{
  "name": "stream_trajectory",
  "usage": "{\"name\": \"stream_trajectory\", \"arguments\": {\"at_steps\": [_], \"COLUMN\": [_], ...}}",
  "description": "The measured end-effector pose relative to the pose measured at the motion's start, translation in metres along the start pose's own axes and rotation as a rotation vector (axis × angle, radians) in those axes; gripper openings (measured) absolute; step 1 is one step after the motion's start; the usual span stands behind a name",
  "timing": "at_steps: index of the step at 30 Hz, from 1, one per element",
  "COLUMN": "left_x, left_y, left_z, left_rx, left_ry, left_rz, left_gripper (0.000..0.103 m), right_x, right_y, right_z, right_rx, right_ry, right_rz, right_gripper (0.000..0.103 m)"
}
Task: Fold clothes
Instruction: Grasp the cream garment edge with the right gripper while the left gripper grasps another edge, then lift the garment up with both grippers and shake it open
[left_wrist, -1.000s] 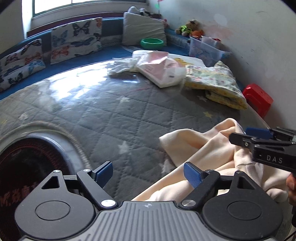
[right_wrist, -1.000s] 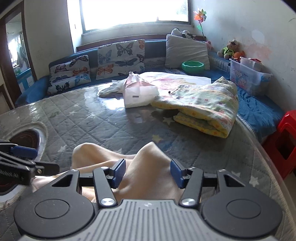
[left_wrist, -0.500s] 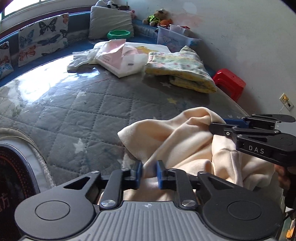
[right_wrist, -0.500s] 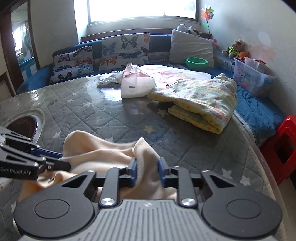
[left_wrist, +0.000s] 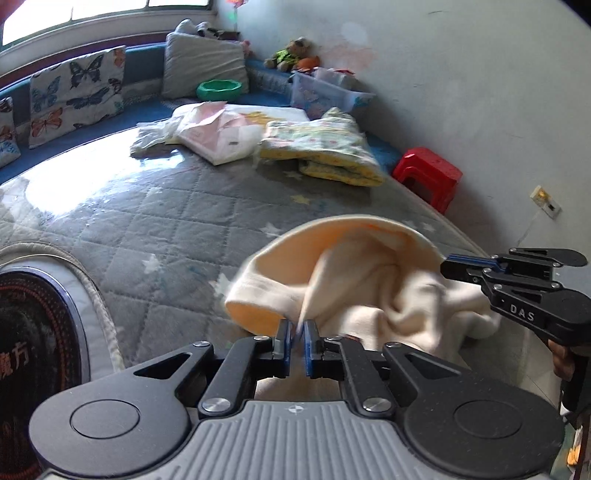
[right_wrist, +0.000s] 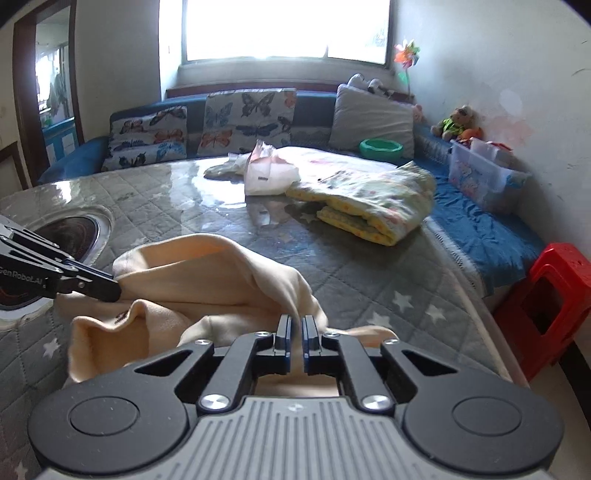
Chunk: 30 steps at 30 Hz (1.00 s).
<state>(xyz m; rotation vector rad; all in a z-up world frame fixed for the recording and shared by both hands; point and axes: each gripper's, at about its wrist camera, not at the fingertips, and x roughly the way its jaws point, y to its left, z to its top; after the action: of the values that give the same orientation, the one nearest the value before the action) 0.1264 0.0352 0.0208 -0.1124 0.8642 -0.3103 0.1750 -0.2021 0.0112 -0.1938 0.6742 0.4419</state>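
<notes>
1. Left tongs are clamped on a fold of the cream garment.
2. Right tongs are clamped on another fold, lifted off the grey quilted counter.
3. Garment is bunched between both.

The right gripper pinches the cream garment on the quilted table; the left gripper grips its left edge.

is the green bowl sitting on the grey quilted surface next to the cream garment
No, the green bowl sits far back on the blue bench by the grey pillow, well away from the cream garment.
</notes>
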Motion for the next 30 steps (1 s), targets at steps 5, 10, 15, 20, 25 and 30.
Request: {"name": "stream_trajectory", "arguments": {"at_steps": [5, 10, 15, 20, 25, 30], "left_x": [-0.007, -0.013, -0.005, 0.008, 0.019, 0.026], "left_y": [-0.010, 0.006, 0.025, 0.035, 0.033, 0.035], "left_z": [-0.013, -0.013, -0.007, -0.005, -0.005, -0.006], "left_rx": [0.005, -0.057, -0.079, -0.081, -0.051, -0.054], "left_ry": [-0.011, -0.038, -0.039, -0.013, 0.014, 0.036], "left_rz": [0.022, 0.064, 0.132, 0.150, 0.144, 0.092], "left_gripper": [0.009, 0.011, 0.033, 0.049, 0.054, 0.039], "right_x": [-0.027, -0.034, -0.021, 0.003, 0.026, 0.025], "right_y": [-0.006, -0.006, 0.005, 0.023, 0.043, 0.045], "right_z": [-0.013, -0.010, 0.000, 0.008, 0.006, -0.002], "right_rx": [0.024, 0.044, 0.068, 0.092, 0.074, 0.014], "right_ry": [-0.021, -0.039, -0.047, -0.018, 0.042, 0.061], "right_rz": [-0.023, -0.004, 0.049, 0.129, 0.163, 0.132], "right_gripper": [0.004, 0.012, 0.038, 0.049, 0.046, 0.016]}}
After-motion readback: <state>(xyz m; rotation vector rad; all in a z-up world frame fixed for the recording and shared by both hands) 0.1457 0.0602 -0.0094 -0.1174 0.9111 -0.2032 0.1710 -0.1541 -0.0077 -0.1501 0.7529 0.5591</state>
